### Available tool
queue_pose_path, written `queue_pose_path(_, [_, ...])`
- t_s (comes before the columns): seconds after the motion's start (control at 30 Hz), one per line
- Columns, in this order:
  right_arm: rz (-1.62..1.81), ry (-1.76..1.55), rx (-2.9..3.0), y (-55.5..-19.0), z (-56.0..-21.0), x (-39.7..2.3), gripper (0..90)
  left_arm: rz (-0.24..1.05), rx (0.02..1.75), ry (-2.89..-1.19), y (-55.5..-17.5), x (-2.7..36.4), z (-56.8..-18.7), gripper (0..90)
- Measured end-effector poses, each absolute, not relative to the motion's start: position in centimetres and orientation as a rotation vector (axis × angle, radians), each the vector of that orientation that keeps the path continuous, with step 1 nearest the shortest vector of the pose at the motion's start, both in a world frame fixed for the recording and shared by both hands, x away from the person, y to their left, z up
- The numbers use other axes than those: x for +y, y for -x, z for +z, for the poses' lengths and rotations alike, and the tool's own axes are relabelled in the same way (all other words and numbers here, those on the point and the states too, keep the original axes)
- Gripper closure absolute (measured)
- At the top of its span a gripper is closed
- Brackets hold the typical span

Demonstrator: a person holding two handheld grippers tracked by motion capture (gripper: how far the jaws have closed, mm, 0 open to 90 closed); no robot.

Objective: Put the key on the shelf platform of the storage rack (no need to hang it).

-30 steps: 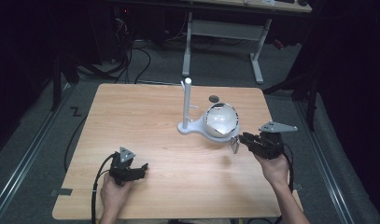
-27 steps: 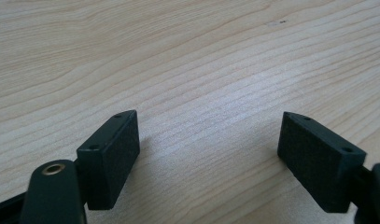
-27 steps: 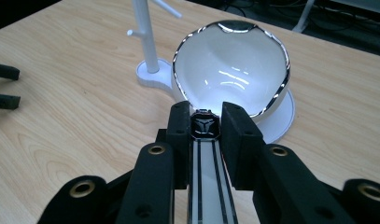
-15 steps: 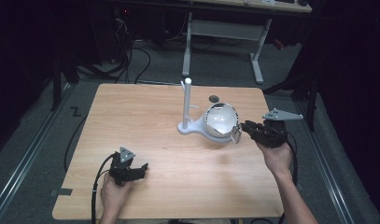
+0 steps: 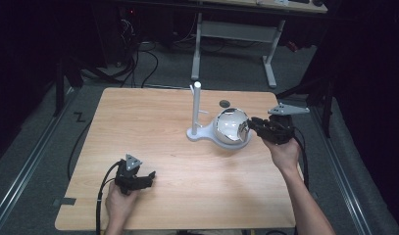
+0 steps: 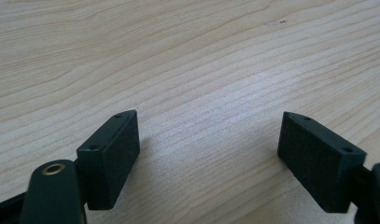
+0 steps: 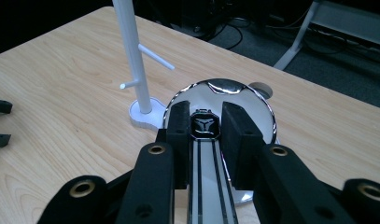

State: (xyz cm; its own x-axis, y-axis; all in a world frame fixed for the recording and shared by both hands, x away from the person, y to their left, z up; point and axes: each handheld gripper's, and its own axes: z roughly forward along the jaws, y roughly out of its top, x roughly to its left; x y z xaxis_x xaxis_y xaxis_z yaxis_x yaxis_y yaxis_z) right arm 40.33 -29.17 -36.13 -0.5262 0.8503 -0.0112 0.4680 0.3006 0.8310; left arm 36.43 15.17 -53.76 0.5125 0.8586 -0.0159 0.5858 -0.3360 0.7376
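The shiny ladle (image 5: 230,126) sits near the far right part of the wooden table (image 5: 153,117), with its round bowl resting on the flat foot of the white stand (image 5: 196,111). In the right gripper view, the bowl (image 7: 220,100) looks like a mirror, and its long flat handle (image 7: 211,186) runs back toward the camera between the two black jaws. The right gripper (image 5: 253,124) has its jaws closed in tight on that handle, so it is holding the ladle. The hand (image 5: 284,152) behind it reaches in from the right side of the table.

The stand has a tall white pole with small pegs (image 7: 156,57) sticking out of it. Nothing hangs on the pegs. My guess is that the ladle is meant to go up on one of them. So the grab is done, but the lift and the hanging are still to come. The ladle is still down low, touching the foot of the stand.

The left gripper (image 5: 138,179) rests near the front left of the table, well apart from the ladle and the stand. Its jaws are spread wide with only bare wood between them, as the left gripper view shows. It holds nothing and is not helping yet.

A small dark round spot (image 5: 225,103) lies on the table just behind the ladle. I cannot tell what it is.
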Motion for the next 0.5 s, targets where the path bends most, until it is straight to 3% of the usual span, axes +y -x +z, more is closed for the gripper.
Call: queue_pose_path(0.5, [1.079,-1.192,2.149,-43.1,-36.9,-27.5,74.4,0.499,1.175,-2.054,-36.4,15.2,-53.8,21.0])
